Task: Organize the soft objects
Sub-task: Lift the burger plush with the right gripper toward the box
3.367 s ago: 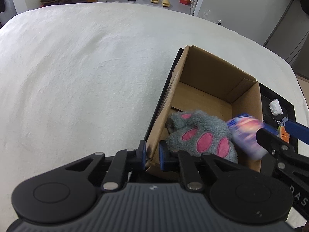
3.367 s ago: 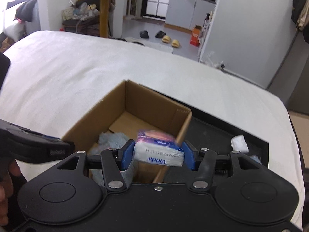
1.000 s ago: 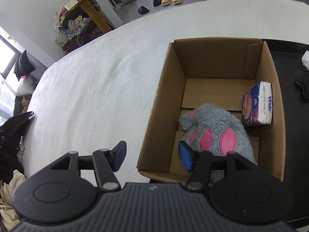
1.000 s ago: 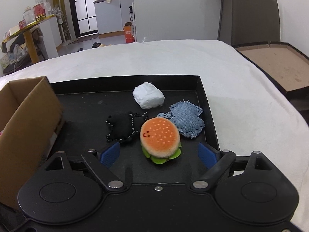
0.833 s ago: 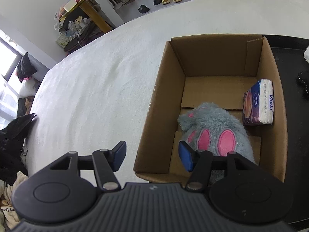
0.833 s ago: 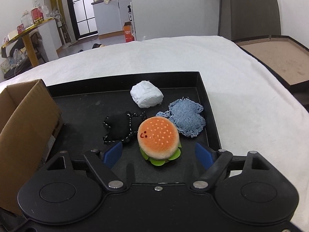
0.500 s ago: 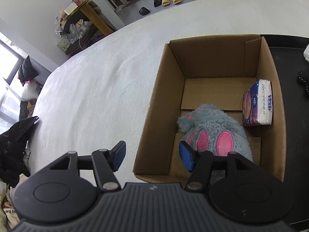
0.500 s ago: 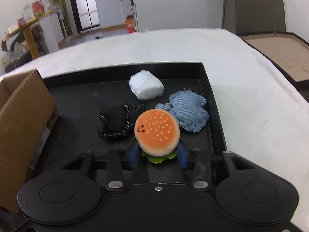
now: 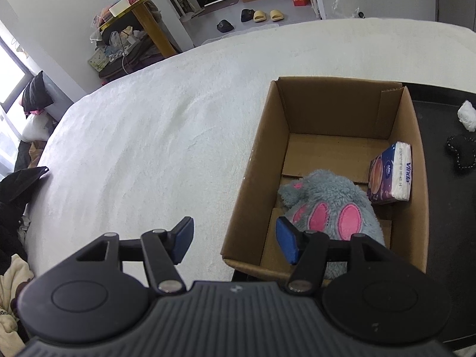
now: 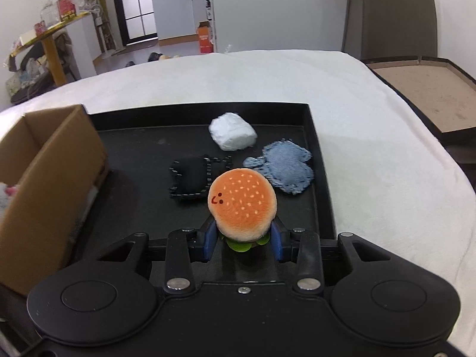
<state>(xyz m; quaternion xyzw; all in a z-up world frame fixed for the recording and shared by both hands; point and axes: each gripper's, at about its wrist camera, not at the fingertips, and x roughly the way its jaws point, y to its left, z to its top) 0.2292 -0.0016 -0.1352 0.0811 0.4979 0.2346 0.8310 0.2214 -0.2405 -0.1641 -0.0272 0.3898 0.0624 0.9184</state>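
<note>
My right gripper (image 10: 242, 242) is shut on an orange burger plush (image 10: 242, 203) and holds it above the black tray (image 10: 315, 160). On the tray lie a white wad (image 10: 232, 135), a denim patch (image 10: 282, 171) and a black stitched pouch (image 10: 193, 180). The cardboard box (image 9: 415, 154) holds a grey plush paw (image 9: 330, 205) with pink pads and a Vinda tissue pack (image 9: 391, 172). My left gripper (image 9: 235, 239) is open and empty, its fingers astride the box's near left corner. The box edge also shows in the right wrist view (image 10: 59, 154).
The box and tray sit on a white-covered bed (image 9: 148, 136). A brown board (image 10: 422, 92) lies past the bed's right edge. A yellow table (image 9: 142, 6) with clutter and slippers (image 9: 261, 15) stand on the floor beyond.
My right gripper dropped the tissue pack in the box, moved to the tray, closed on the burger plush and lifted it. My left gripper let go of the box wall and opened.
</note>
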